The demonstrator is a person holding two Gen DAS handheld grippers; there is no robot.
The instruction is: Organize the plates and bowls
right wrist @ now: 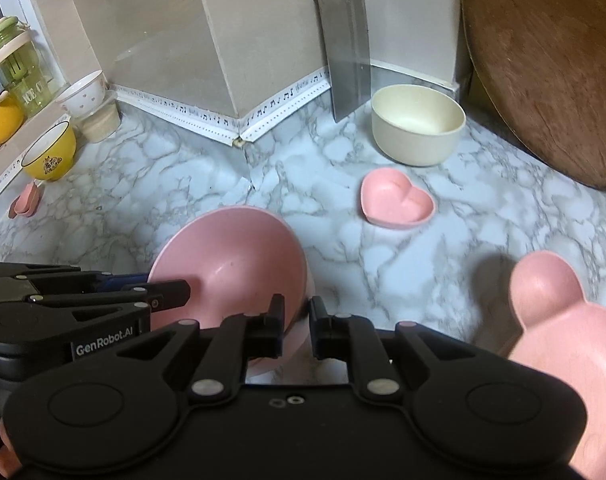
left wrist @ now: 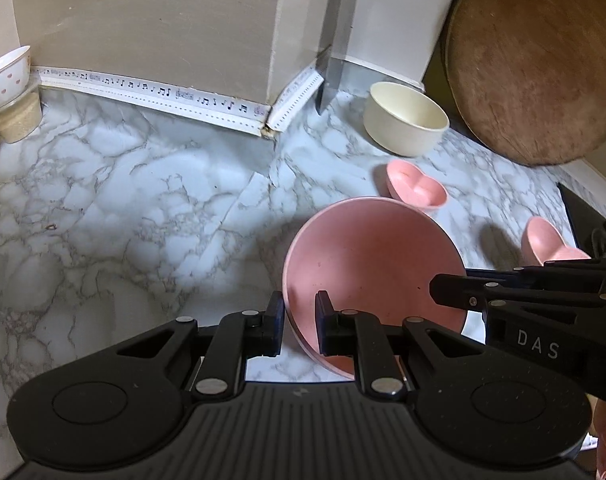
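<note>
A large pink bowl (left wrist: 375, 264) (right wrist: 231, 264) hangs tilted above the marble counter, held from both sides. My left gripper (left wrist: 300, 322) is shut on its left rim, and shows in the right wrist view as a black arm (right wrist: 171, 294) reaching into the bowl. My right gripper (right wrist: 298, 328) is shut on the opposite rim, and its tip (left wrist: 443, 292) shows in the left wrist view. A cream bowl (left wrist: 407, 120) (right wrist: 417, 124) stands at the back. A pink heart dish (left wrist: 415, 188) (right wrist: 397, 200) lies in front of it. A pink bear-shaped plate (right wrist: 563, 320) (left wrist: 543, 240) lies at the right.
A round wooden board (right wrist: 551, 72) leans at the back right, and a cleaver (right wrist: 349, 60) stands against the wall. At the left are a yellow cup (right wrist: 51, 156), a white heart-print bowl (right wrist: 83, 94) on a beige cup, a green bottle (right wrist: 19, 64) and a small pink dish (right wrist: 25, 200).
</note>
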